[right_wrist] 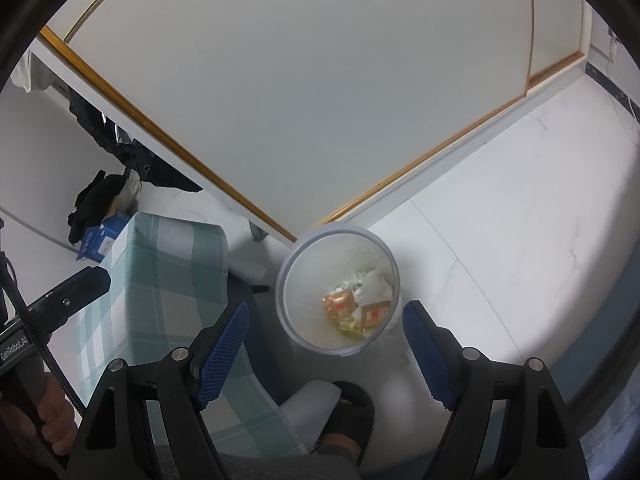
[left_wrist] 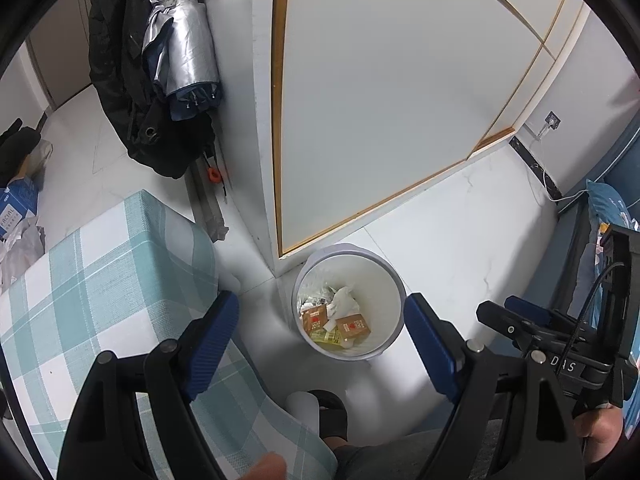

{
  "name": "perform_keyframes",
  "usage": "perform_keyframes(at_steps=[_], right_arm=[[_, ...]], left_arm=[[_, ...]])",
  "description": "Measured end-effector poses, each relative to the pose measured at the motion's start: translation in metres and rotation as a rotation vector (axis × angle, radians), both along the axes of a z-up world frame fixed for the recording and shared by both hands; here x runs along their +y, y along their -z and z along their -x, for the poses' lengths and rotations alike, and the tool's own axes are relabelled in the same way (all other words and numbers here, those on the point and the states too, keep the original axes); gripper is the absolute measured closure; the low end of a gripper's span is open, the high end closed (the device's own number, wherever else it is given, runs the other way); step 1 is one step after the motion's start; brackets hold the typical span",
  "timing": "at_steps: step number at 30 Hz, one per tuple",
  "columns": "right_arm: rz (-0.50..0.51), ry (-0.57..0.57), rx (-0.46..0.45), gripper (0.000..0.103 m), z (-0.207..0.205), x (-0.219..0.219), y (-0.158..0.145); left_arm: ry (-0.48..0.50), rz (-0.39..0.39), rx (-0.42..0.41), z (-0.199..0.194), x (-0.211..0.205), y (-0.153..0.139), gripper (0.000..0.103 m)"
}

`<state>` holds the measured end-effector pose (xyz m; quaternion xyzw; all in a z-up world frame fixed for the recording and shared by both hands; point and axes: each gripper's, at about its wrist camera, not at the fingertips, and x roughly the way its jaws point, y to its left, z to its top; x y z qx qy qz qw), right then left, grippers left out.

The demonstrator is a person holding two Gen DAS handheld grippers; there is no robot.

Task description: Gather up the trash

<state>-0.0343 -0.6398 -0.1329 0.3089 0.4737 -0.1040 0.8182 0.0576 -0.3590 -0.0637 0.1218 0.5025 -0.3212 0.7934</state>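
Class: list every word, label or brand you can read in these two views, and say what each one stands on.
"FACIAL": blue box on the floor.
"DAS": right gripper body.
"GenRobot.AI": left gripper body.
Print on the brown packets in the trash bin: too small to read.

The round white plastic trash bin (left_wrist: 347,300) stands on the pale tiled floor (left_wrist: 460,240), right at the corner of the white wood-trimmed cabinet (left_wrist: 380,100) behind it. Inside the bin lie two small brown cartons (left_wrist: 354,327) and crumpled white paper (left_wrist: 343,299). Left of the bin sits the checked-cloth-covered bed (left_wrist: 100,280). Behind that, a folded silver umbrella (left_wrist: 182,40) hangs against a black coat (left_wrist: 116,60).
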Motion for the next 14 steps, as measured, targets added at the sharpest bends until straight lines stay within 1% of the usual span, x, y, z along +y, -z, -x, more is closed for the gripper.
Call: perform_keyframes(at_steps=[3,7,10,13,14], right_arm=[[-0.002,-0.001,0.0,0.024,0.0004,-0.0001,0.0003],[-0.007,-0.002,-0.002,0.024,0.0007,-0.0002,0.001],[-0.004,-0.002,-0.003,0.024,0.0008,0.0006,0.0007],[0.014,-0.006,-0.005,0.024,0.0002,0.0031,-0.0025],[0.025,-0.01,-0.003,0.024,-0.0005,0.0043,-0.0038]], left_arm=[[-0.005,0.002,0.015,-0.0012,0.0001,0.0026,0.021],[0.0,0.005,0.009,0.0001,-0.0008,0.0031,0.021],[-0.004,0.03,0.003,-0.0002,0.0015,0.0008,0.021],[-0.003,0.077,0.005,-0.0014,0.0063,-0.0036,0.021],[-0.006,0.078,-0.004,-0.0019,0.008,-0.0052,0.021]])
